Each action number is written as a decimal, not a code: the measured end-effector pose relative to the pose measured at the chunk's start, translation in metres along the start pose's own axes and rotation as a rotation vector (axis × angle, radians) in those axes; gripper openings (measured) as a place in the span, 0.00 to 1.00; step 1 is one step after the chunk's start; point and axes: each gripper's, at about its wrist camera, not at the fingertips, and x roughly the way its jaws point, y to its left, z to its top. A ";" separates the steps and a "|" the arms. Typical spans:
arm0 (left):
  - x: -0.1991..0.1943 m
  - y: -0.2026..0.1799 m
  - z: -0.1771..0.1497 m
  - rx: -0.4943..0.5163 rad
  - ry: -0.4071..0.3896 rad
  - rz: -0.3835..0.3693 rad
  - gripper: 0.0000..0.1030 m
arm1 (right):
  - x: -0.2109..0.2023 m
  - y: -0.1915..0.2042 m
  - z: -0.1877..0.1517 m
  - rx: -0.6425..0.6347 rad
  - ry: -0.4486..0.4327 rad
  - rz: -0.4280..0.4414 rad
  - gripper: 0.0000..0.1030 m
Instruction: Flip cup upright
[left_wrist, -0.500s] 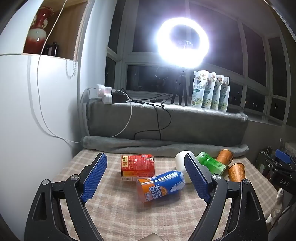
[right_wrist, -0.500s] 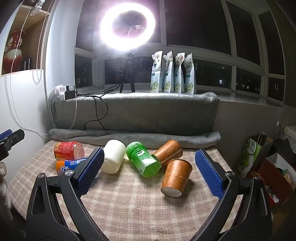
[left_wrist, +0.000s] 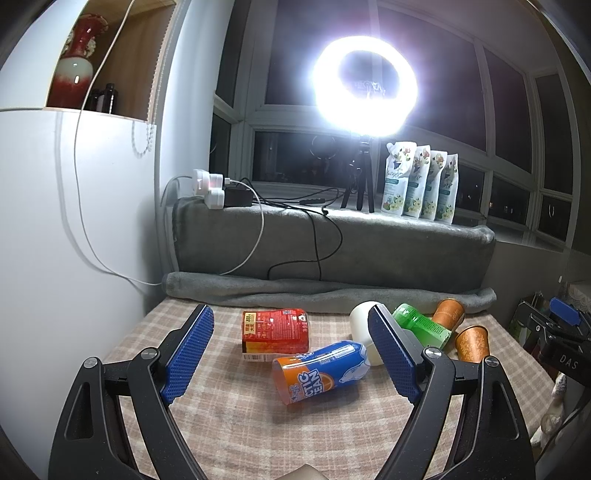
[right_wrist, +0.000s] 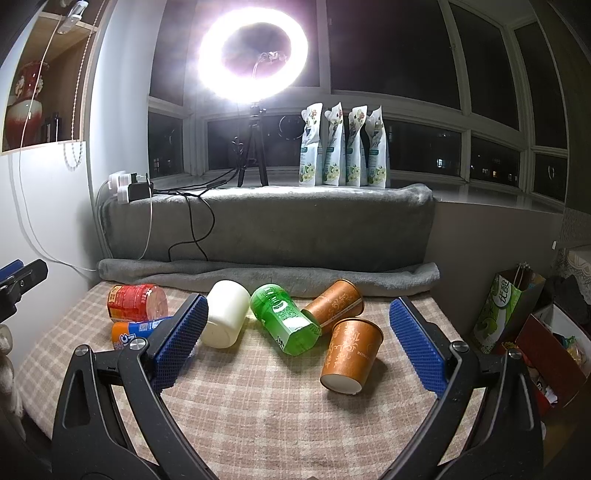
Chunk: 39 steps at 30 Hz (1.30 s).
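Several cups lie on their sides on the checked cloth (right_wrist: 258, 406). A brown paper cup (right_wrist: 351, 354) lies nearest, base toward me; a second brown cup (right_wrist: 334, 301) lies behind it. A green cup (right_wrist: 286, 319) and a white cup (right_wrist: 225, 319) lie beside them. A red cup (left_wrist: 275, 330) and a blue-orange cup (left_wrist: 321, 371) lie to the left. My right gripper (right_wrist: 299, 343) is open, empty, held above the cloth short of the cups. My left gripper (left_wrist: 290, 354) is open, empty, short of the blue-orange cup.
A rolled grey blanket (right_wrist: 258, 275) lines the back of the cloth below a padded ledge with cables, a power strip (left_wrist: 210, 188), a ring light (right_wrist: 255, 51) and several pouches (right_wrist: 343, 144). A white cabinet (left_wrist: 55, 221) stands left; bags and boxes (right_wrist: 517, 314) stand right.
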 end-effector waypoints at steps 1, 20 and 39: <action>0.000 -0.001 0.000 0.001 0.000 0.000 0.83 | 0.000 0.000 0.000 0.001 -0.002 0.000 0.98; 0.001 0.002 0.000 -0.001 -0.002 0.001 0.83 | 0.012 0.009 0.001 -0.022 0.029 0.020 0.98; 0.010 0.035 -0.018 -0.017 0.075 0.047 0.83 | 0.068 0.054 0.014 -0.228 0.134 0.292 0.98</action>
